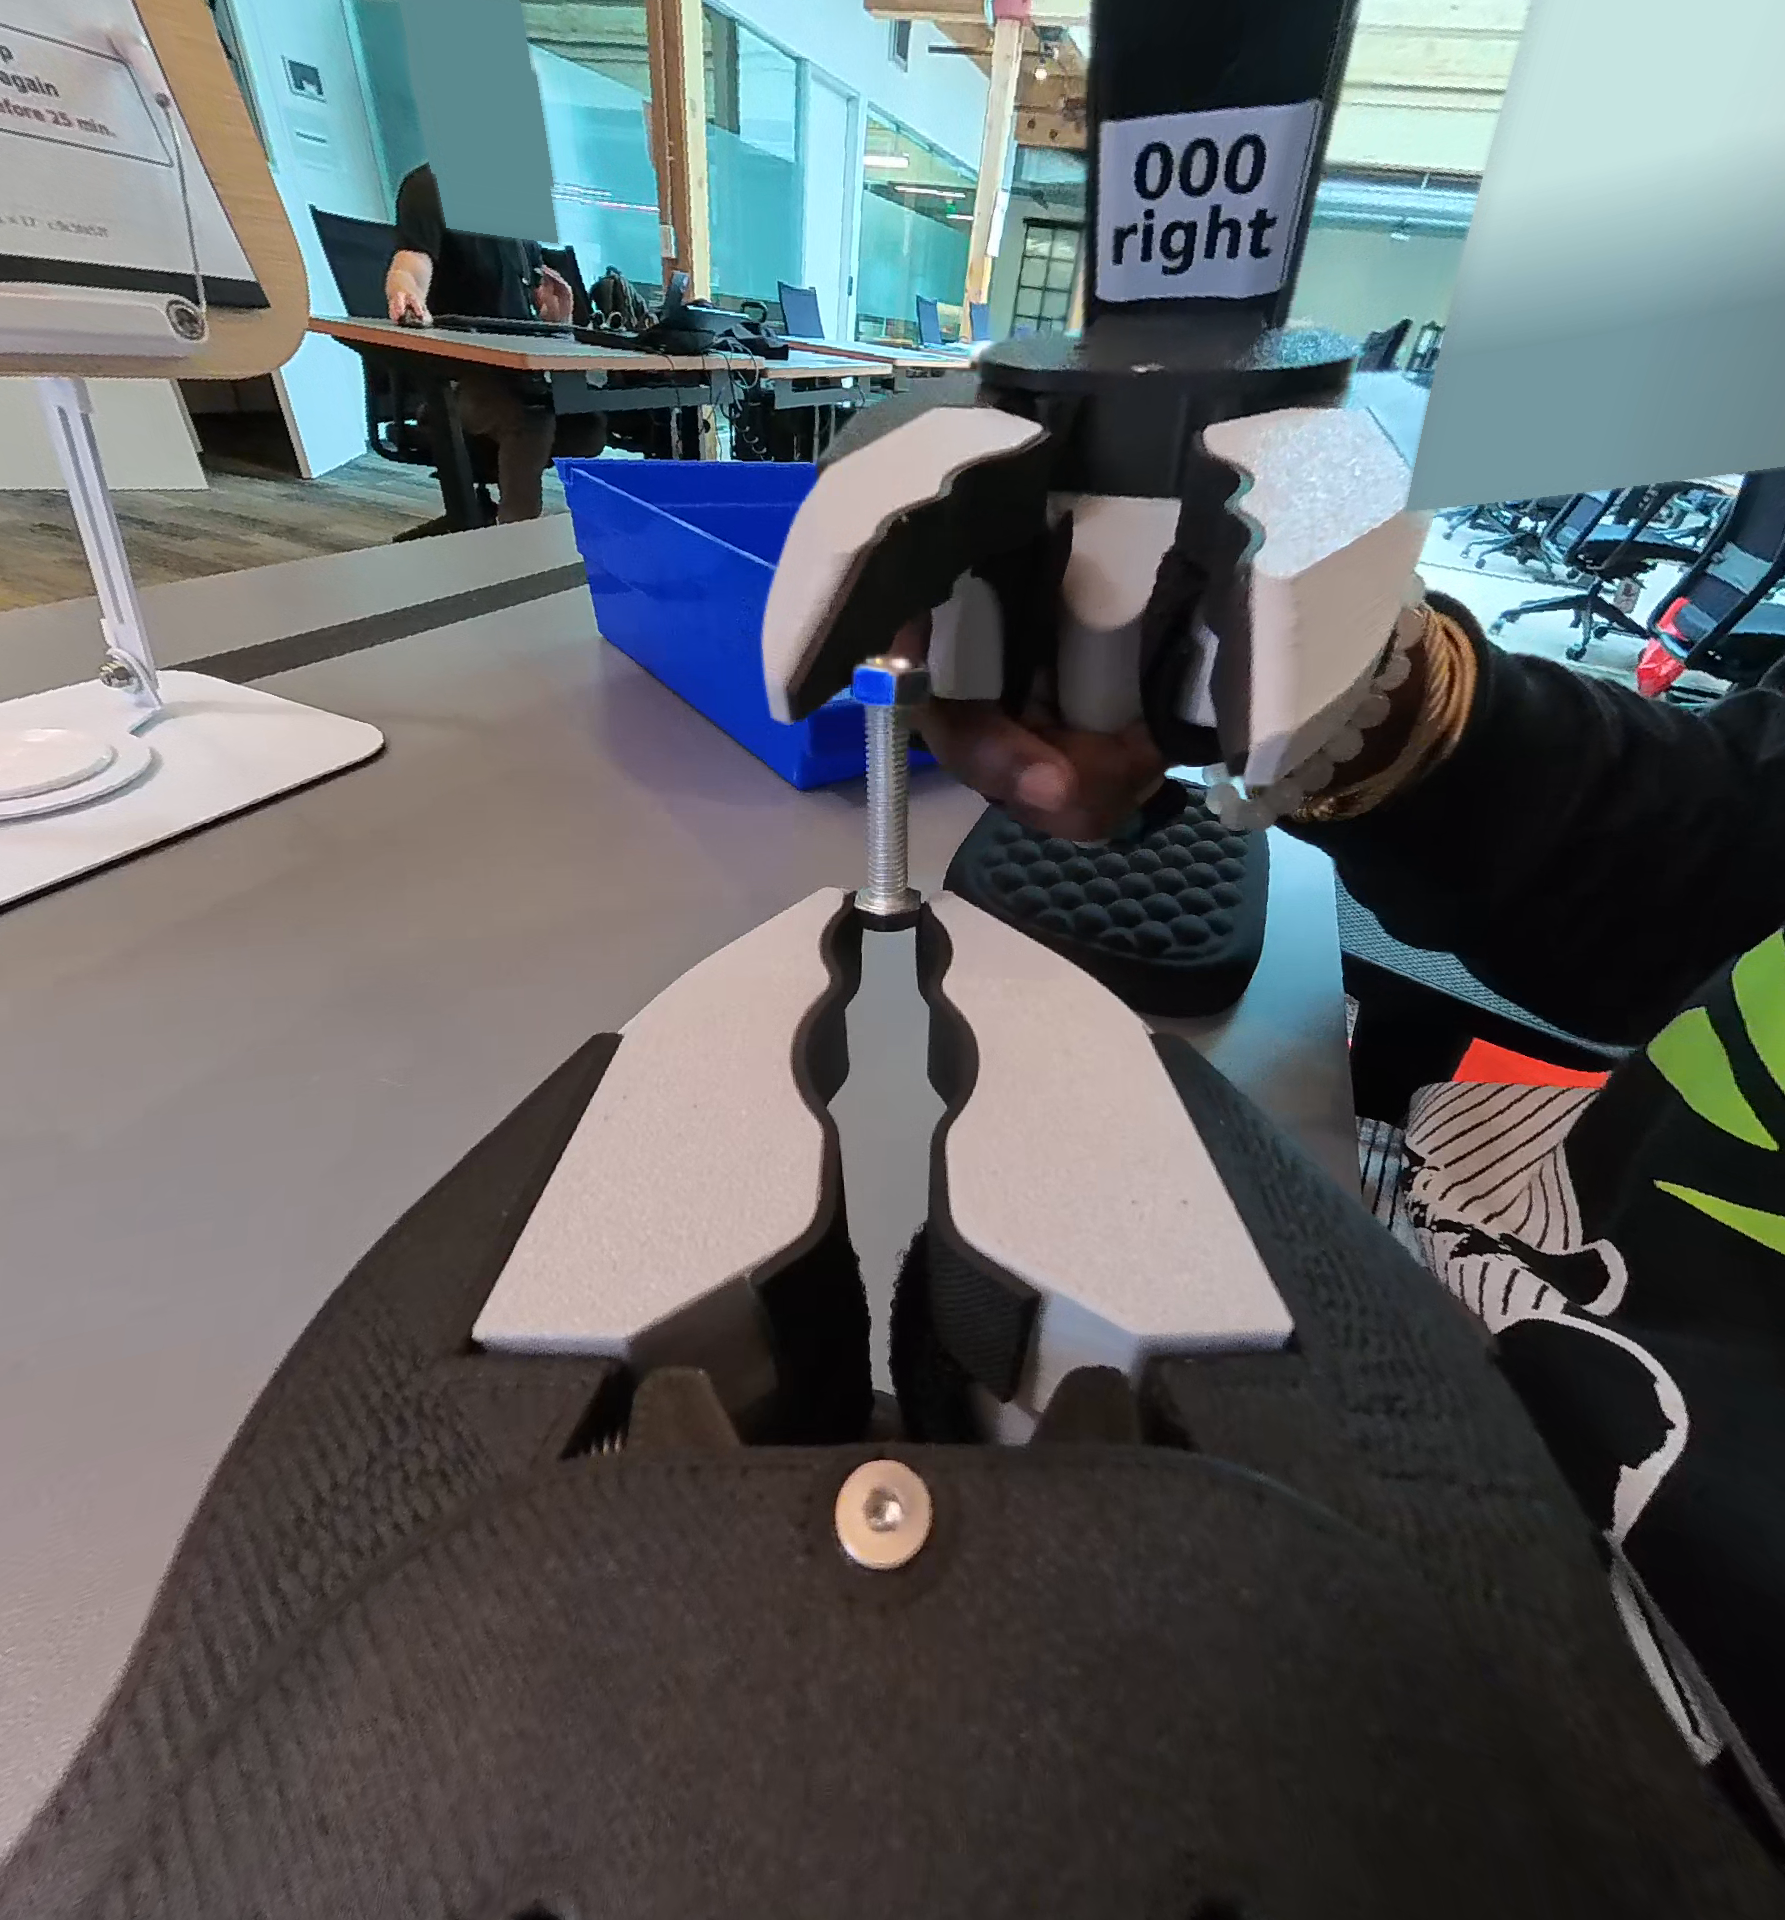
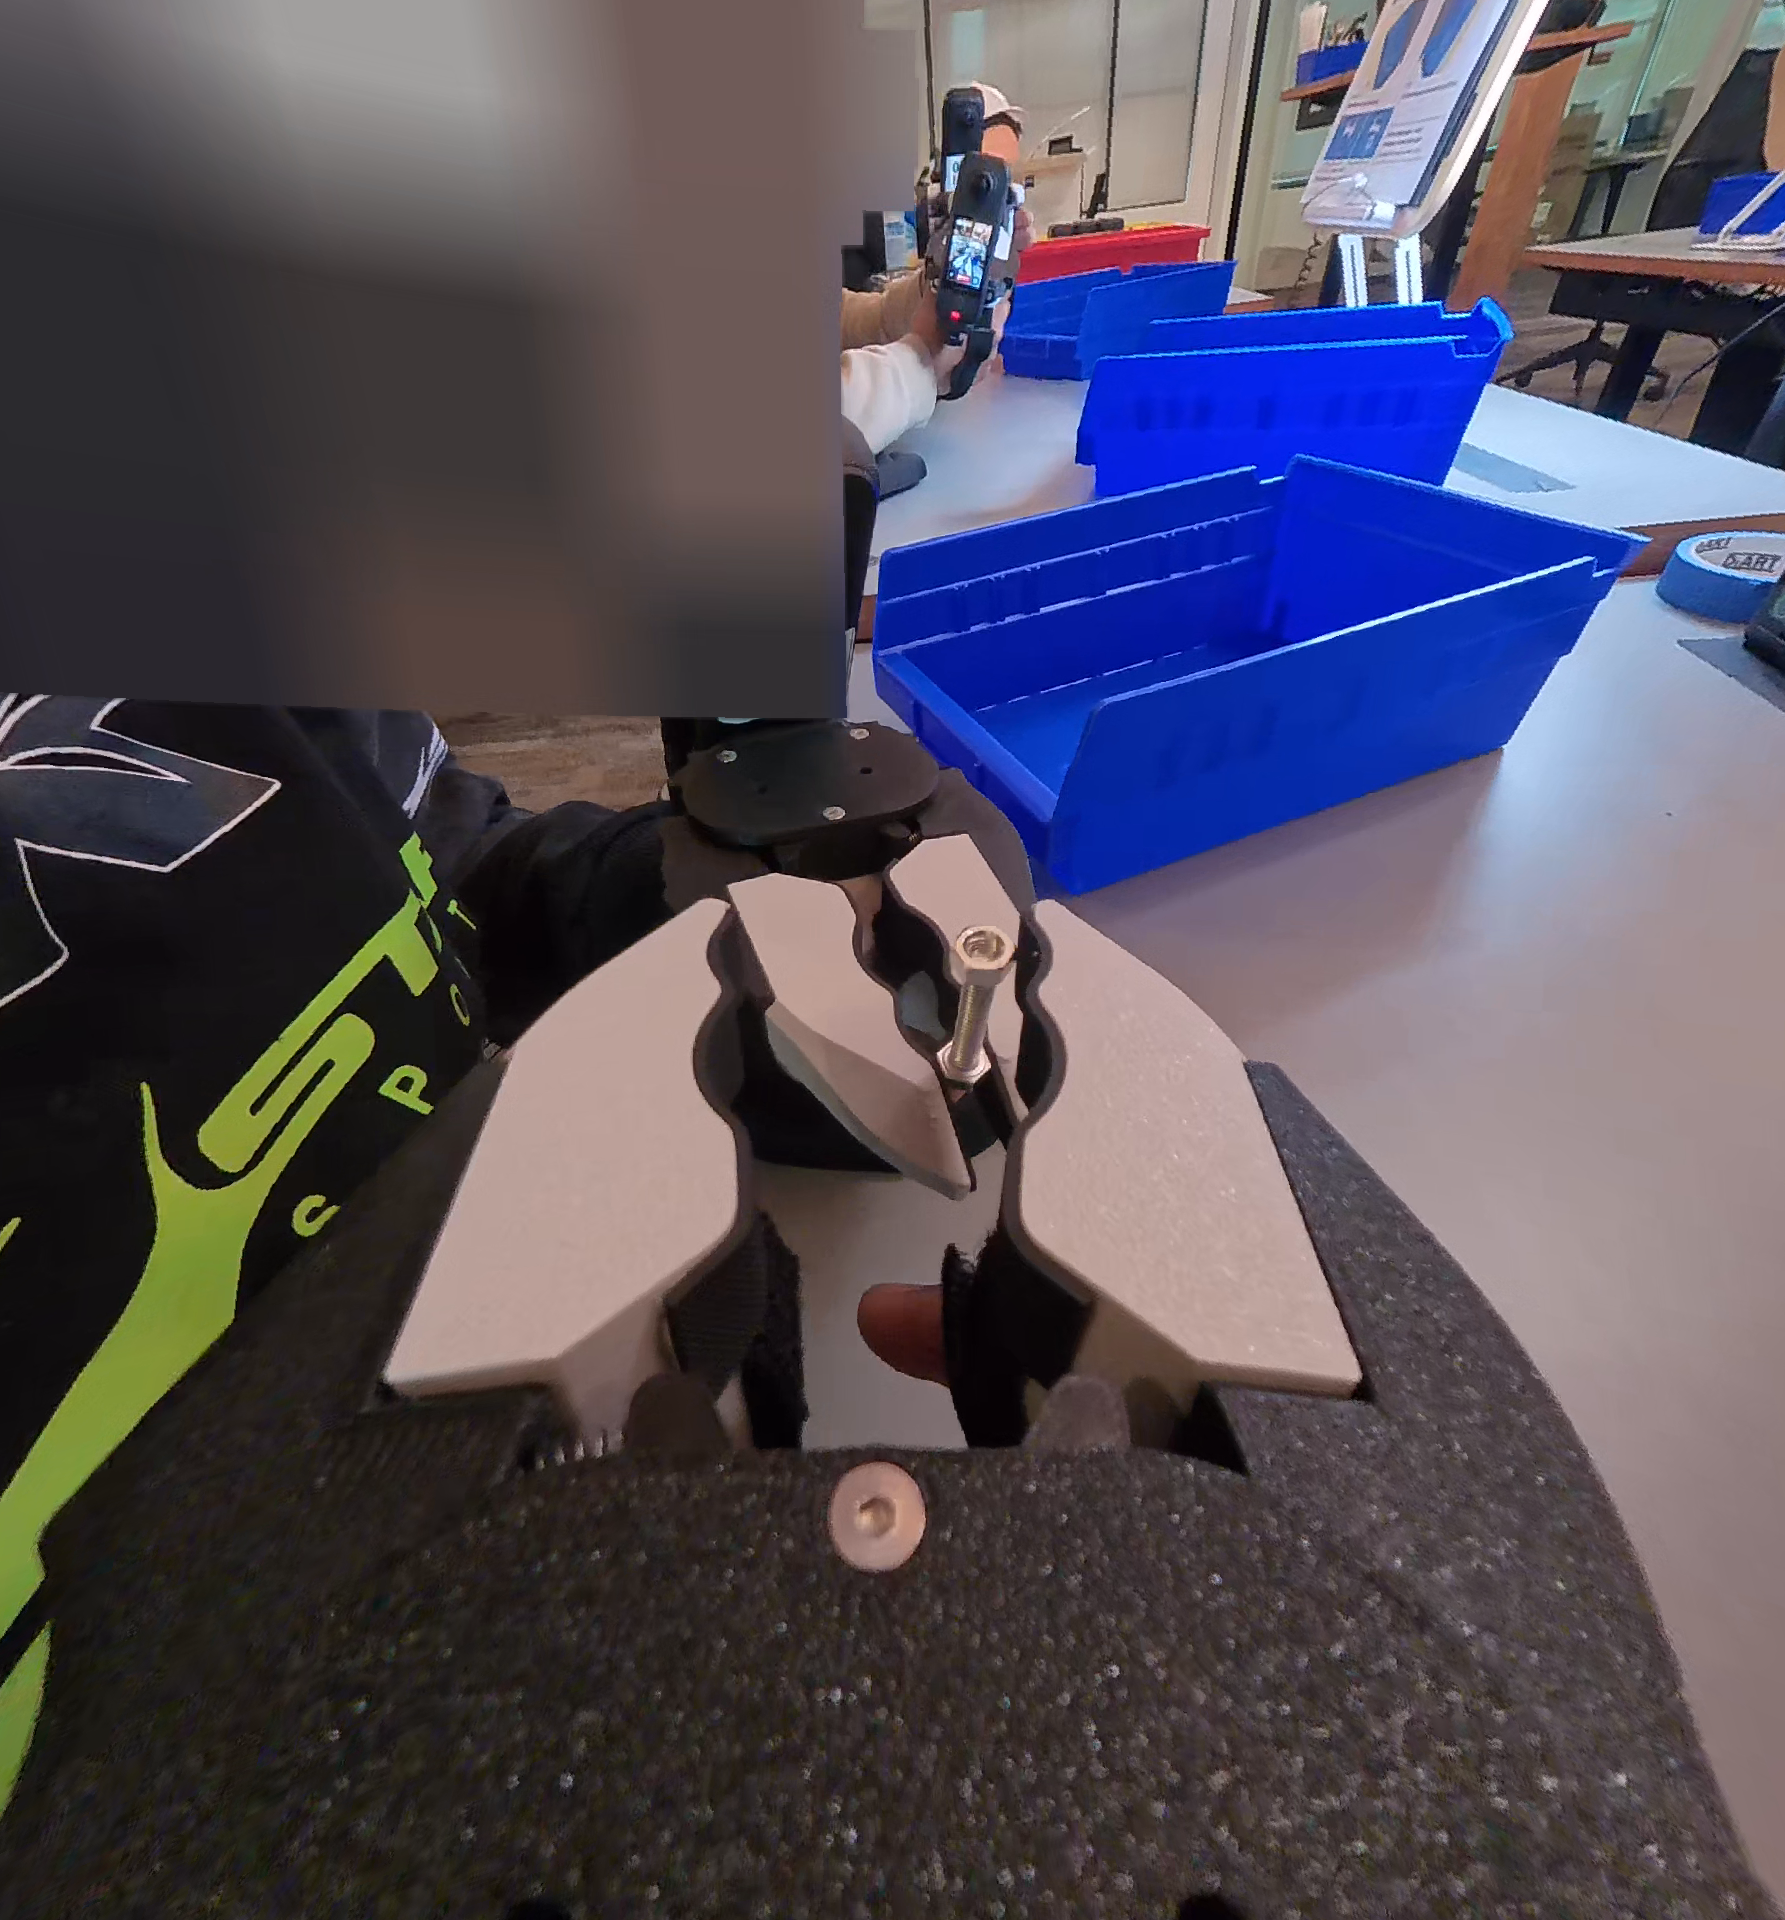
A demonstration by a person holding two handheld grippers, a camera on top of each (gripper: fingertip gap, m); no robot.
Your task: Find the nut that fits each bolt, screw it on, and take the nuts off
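In the left wrist view my left gripper [image 1: 888,916] is shut on the head end of a silver bolt [image 1: 886,800] and holds it upright above the grey table [image 1: 348,1039]. A small nut [image 1: 893,684] with a blue mark sits at the bolt's top end. My right gripper [image 1: 1028,738] comes down from above with its jaws wide apart; one fingertip [image 1: 810,696] is right beside the nut. In the right wrist view the right gripper [image 2: 877,925] is open, and the bolt [image 2: 971,1013], the nut [image 2: 981,948] and the left gripper [image 2: 961,1101] show between its fingers.
A blue bin [image 1: 680,582] stands just behind the bolt; it also shows in the right wrist view [image 2: 1231,707], with more blue bins [image 2: 1283,405] behind. A black dimpled pad [image 1: 1127,914] lies at the right. A white sign stand [image 1: 88,748] is at the left. A blue tape roll [image 2: 1729,571] lies at the far right. Spacing between my two grippers at the tips: around 6 centimeters.
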